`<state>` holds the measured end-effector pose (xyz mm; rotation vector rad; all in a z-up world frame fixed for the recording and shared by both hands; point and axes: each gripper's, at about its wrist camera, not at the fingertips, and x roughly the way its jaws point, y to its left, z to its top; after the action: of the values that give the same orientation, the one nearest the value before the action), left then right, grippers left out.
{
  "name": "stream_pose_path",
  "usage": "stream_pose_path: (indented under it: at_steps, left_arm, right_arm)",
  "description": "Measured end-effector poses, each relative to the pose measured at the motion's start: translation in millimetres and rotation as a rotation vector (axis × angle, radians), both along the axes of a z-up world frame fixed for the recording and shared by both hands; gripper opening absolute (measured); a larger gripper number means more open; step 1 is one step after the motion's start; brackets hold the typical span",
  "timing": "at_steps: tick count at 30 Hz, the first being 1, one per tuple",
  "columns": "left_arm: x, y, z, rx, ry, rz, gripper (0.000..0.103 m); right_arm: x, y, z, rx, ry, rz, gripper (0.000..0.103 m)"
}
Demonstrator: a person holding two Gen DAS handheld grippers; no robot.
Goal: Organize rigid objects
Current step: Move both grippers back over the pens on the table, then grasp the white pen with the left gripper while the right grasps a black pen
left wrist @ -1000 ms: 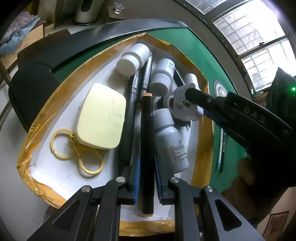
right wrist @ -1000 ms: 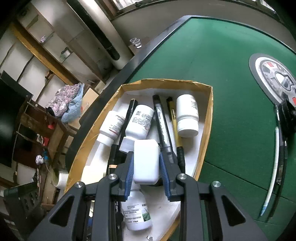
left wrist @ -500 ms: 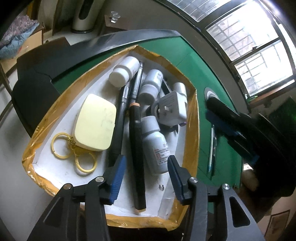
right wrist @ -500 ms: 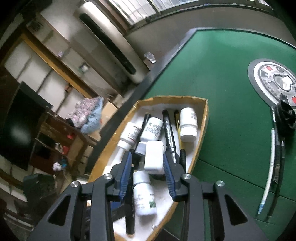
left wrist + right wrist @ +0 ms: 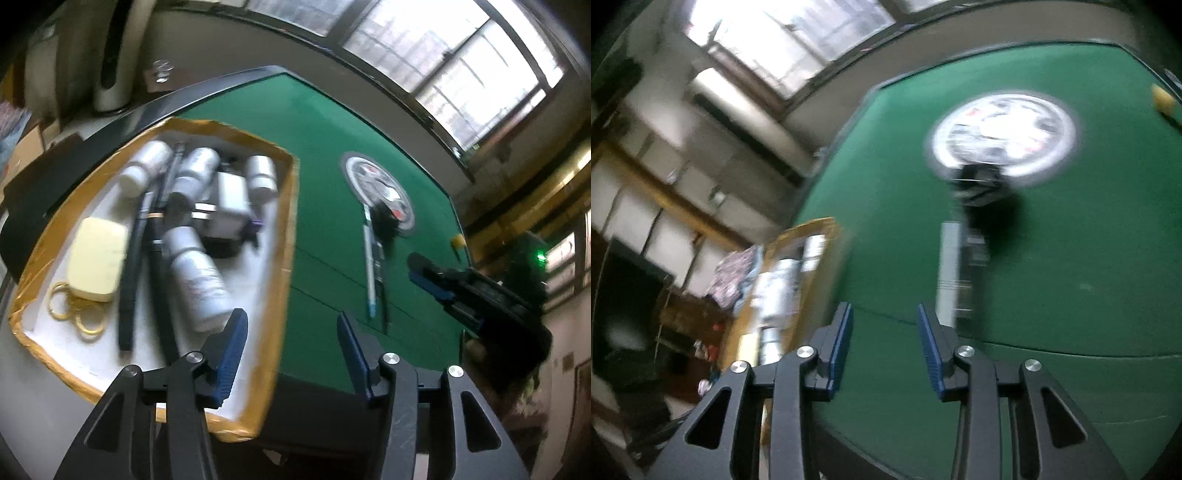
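While both tools hang empty above it, the green table (image 5: 325,206) is the largest item, running ahead of and beneath both sets of jaws. Next, the tape-edged box (image 5: 286,236) lies to the left of the left gripper's (image 5: 291,339) jaws, already stocked: white bottles (image 5: 197,275), a white plug adapter (image 5: 231,201), dark pens (image 5: 129,266), a pale yellow case (image 5: 96,258) and yellow rings (image 5: 79,317) beside it. Then the round printed disc (image 5: 380,192), well ahead of those jaws and to their right. Remaining loose stock, lying between disc and jaws: a dark lump (image 5: 982,192) at the disc's near edge, too blurred to name, then a white pen (image 5: 369,273) and a dark pen-like stick (image 5: 380,269) side by side. The left gripper's jaws are opening, nothing between them. The right gripper (image 5: 884,341) likewise: jaws opening, only bare felt between, the white pen just ahead and slightly right of them. Judged step: reach for the loose pens. Handling note: bring the jaws down astride one pen only, crosswise to its length, near its middle; the two lie close enough that a careless pinch may take both or roll one away.
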<state>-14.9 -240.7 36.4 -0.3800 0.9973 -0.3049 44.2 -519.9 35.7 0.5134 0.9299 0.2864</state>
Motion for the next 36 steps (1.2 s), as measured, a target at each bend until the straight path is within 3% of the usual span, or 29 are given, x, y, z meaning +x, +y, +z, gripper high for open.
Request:
stream_pose_path:
  at_steps: [3,7,12,16,18,27,34,36]
  left_arm:
    - [-0.3,-19.3,1.4,0.014,-0.004,-0.041,0.053]
    - [-0.4,-36.5,1.7,0.032,-0.002,-0.077,0.053]
    - [0.3,-48.7,1.1,0.045,0.009,-0.1,0.053]
    - [3.6,-56.3,-2.1,0.053,0.017,-0.117,0.053]
    - [5.7,-60.3,-2.7,0.06,0.026,-0.129,0.053]
    - [21.9,-92.9,-5.7,0.109,0.049,-0.197,0.053]
    - [68.0,-147.0,-29.8,0.208,0.093,-0.3,0.053]
    - [81.7,-159.5,-40.5,0.226,0.134,-0.311,0.04]
  right_arm:
    - [3.0,-29.3,-15.2,0.02,0.064,-0.047,0.035]
    - [7.5,-35.5,-30.0,-0.046,0.107,-0.047,0.029]
    - [12.9,-4.3,-38.2,-0.238,0.114,0.036,0.019]
    - [10.1,25.1,-42.3,-0.479,0.088,0.051,0.009]
    - [6.5,29.9,-43.5,-0.539,0.078,0.042,0.008]
    - [-33.1,-14.1,-46.8,-0.325,0.115,-0.013,0.008]
    - [-46.9,-27.9,-48.9,-0.262,0.102,-0.006,0.008]
    - [-45.5,-30.7,-49.7,-0.241,0.103,-0.009,0.008]
